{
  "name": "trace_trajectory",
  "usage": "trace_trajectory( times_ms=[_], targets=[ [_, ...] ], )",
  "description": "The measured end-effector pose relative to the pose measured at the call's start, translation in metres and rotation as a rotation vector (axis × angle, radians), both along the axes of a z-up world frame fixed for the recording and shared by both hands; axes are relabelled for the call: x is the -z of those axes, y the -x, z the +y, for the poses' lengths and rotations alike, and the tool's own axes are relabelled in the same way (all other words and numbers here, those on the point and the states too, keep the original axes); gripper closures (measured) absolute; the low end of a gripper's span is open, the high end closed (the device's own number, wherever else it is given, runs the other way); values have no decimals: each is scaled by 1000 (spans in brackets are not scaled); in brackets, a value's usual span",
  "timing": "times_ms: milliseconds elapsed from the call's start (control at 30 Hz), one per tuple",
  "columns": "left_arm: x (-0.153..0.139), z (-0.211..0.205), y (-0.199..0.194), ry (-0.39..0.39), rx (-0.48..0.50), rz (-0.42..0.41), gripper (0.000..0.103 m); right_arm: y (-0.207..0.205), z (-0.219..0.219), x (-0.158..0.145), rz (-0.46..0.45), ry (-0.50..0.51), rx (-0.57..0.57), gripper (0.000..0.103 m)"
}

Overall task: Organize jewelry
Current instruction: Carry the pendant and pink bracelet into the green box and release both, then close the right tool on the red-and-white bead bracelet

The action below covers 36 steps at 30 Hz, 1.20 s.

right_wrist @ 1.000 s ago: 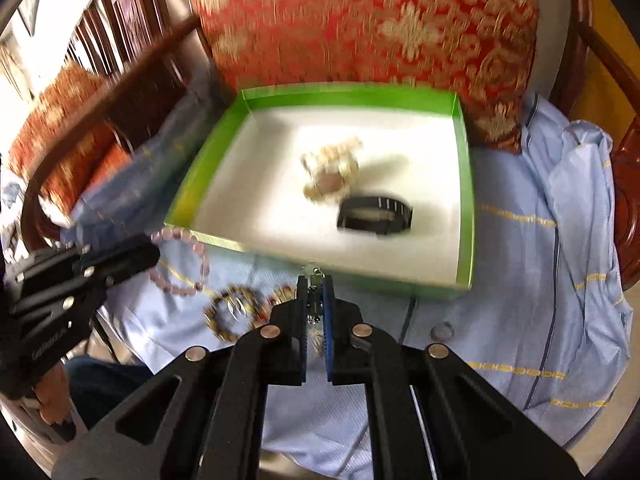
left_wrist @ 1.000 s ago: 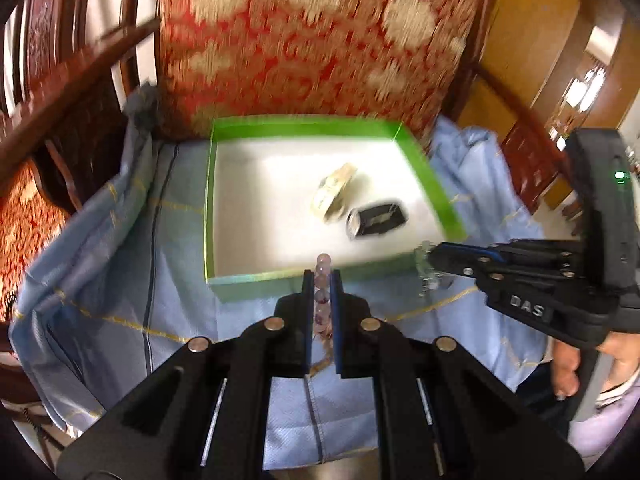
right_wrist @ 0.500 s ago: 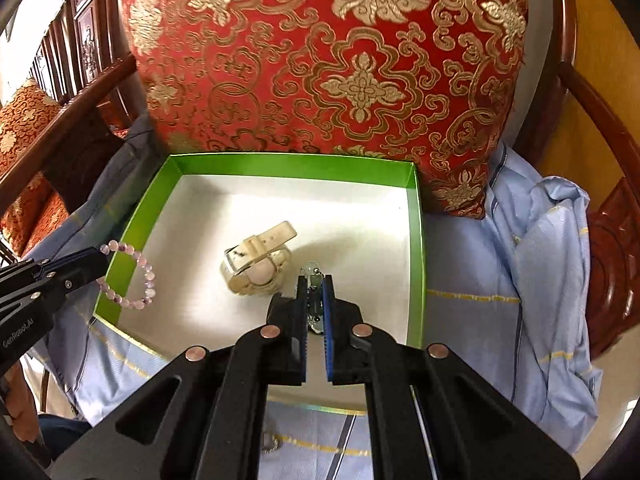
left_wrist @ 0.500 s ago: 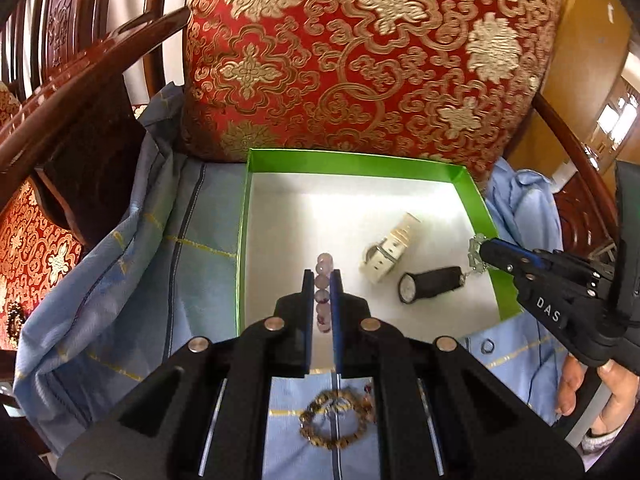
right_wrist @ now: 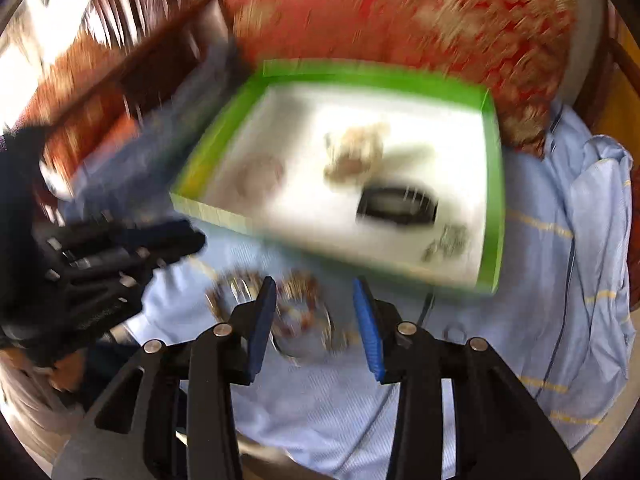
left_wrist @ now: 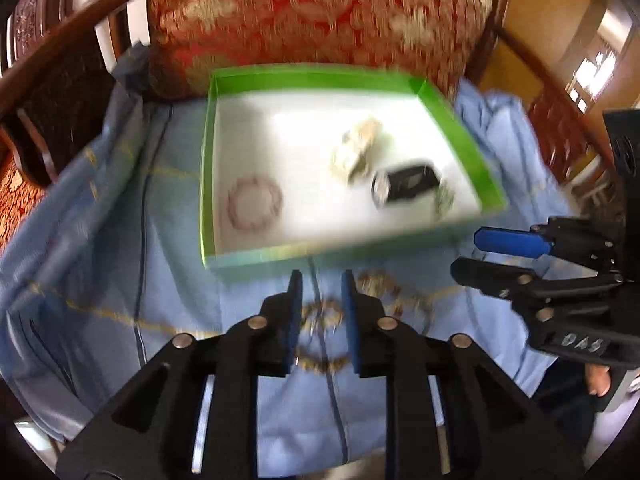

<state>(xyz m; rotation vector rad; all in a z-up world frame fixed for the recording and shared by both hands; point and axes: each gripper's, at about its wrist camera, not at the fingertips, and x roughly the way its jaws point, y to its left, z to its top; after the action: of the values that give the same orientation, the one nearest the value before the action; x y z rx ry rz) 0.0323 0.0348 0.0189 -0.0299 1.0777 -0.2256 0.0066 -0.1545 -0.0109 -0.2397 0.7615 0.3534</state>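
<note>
My left gripper (left_wrist: 318,280) and right gripper (right_wrist: 314,288) both gape with nothing between their fingers, low in frame over the blue cloth (left_wrist: 120,280). "DAS" shows on the right gripper's housing. Centre frame, the green box (left_wrist: 206,184) holds a pink bead bracelet (left_wrist: 255,210), cream watch (left_wrist: 354,152), black watch (left_wrist: 404,186).

From my left camera, I can read white letters "DAS" on the black body of the right gripper (left_wrist: 472,254), near its hinge. Through my right camera, everything is blurred and I can make out no lettering anywhere.
</note>
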Motion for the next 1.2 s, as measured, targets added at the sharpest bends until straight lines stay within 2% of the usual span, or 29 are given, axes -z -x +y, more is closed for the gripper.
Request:
trace_trajectory(
  times_ms=[100, 200, 367, 667, 833, 867, 900, 933, 967, 1000, 1133, 1200],
  targets=[
    [27, 4, 6, -28, -48, 78, 75, -14, 4, 29, 77, 89, 51, 63],
    [48, 7, 9, -48, -85, 148, 73, -18, 6, 40, 93, 124, 69, 63],
    [60, 3, 7, -96, -82, 172, 61, -26, 10, 45, 102, 110, 83, 63],
    [68, 3, 4, -107, -89, 206, 61, -48, 23, 38, 58, 14, 79, 63],
    [69, 2, 5, -113, -81, 204, 59, -54, 44, 52, 32, 77, 33, 63],
    [69, 2, 5, -114, -81, 204, 59, -53, 46, 54, 32, 81, 21, 65],
    [69, 1, 6, -115, -80, 203, 58, -53, 47, 54, 36, 83, 18, 77],
    [70, 1, 7, -117, -79, 203, 58, -52, 47, 54, 41, 77, 8, 83],
    [69, 0, 7, -121, -77, 202, 57, -51, 48, 52, 43, 75, 0, 96],
    [70, -2, 10, -123, -75, 200, 57, -47, 47, 52, 41, 80, -1, 100],
    [70, -3, 11, -117, -76, 200, 57, -43, 41, 46, 46, 78, 8, 103],
    [69, 0, 10, -105, -89, 202, 57, -42, 31, 39, 47, 40, 33, 103]
  ],
)
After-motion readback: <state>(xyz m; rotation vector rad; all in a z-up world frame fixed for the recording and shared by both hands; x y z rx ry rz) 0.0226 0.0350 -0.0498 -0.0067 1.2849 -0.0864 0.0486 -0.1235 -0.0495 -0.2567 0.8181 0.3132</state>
